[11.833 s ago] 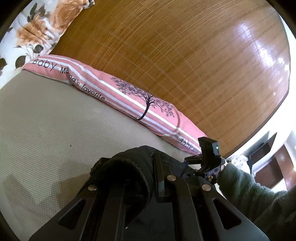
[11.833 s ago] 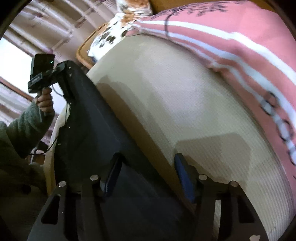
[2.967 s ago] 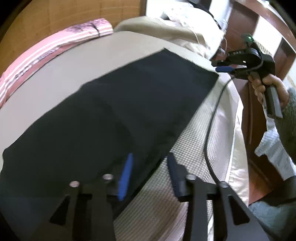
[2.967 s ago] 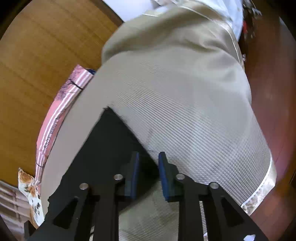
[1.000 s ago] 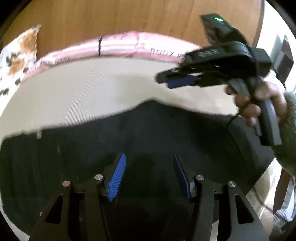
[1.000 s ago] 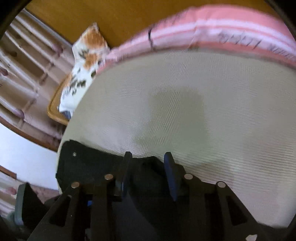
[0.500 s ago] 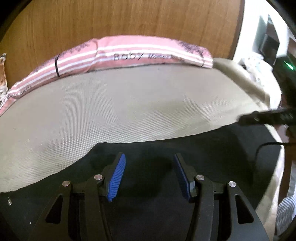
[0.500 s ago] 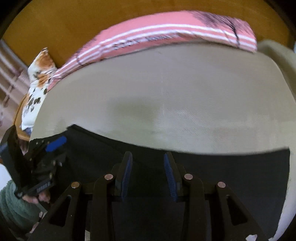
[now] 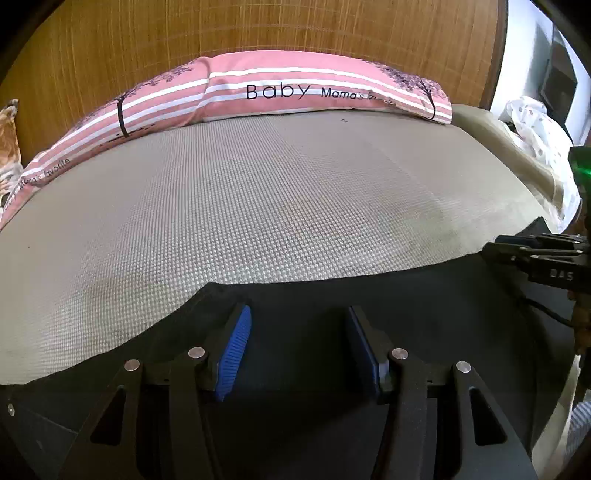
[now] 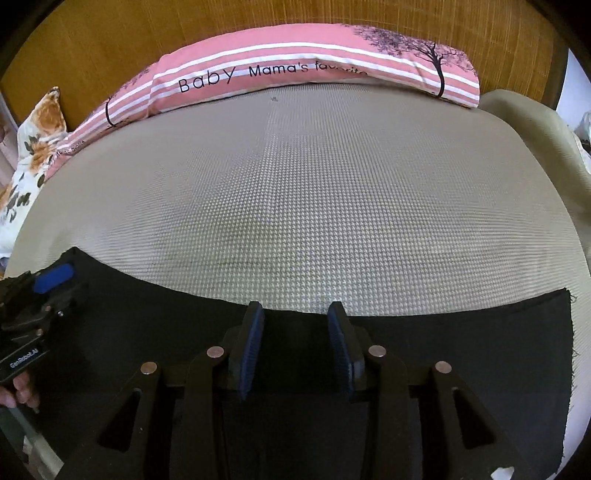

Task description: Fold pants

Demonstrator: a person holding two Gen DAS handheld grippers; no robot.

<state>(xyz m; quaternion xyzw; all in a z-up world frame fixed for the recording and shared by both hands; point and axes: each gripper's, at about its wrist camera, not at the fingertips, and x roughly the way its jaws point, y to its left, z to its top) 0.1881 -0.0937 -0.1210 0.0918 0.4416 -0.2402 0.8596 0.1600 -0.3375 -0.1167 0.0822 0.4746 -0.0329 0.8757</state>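
Note:
Black pants lie flat along the near edge of the bed, also in the right wrist view. My left gripper is open, its blue pads low over the pants near their far edge, nothing between them. My right gripper is open over the pants' far edge, empty. The right gripper shows at the right edge of the left wrist view. The left gripper shows at the left edge of the right wrist view.
A grey textured mattress stretches ahead. A long pink striped pillow lies against the wooden headboard. A floral pillow sits at far left. A folded beige cover and white bedding lie at right.
Both grippers have swung to face the headboard and settled over the pants' far edge. The pants now lie flat. Both grippers stay open.

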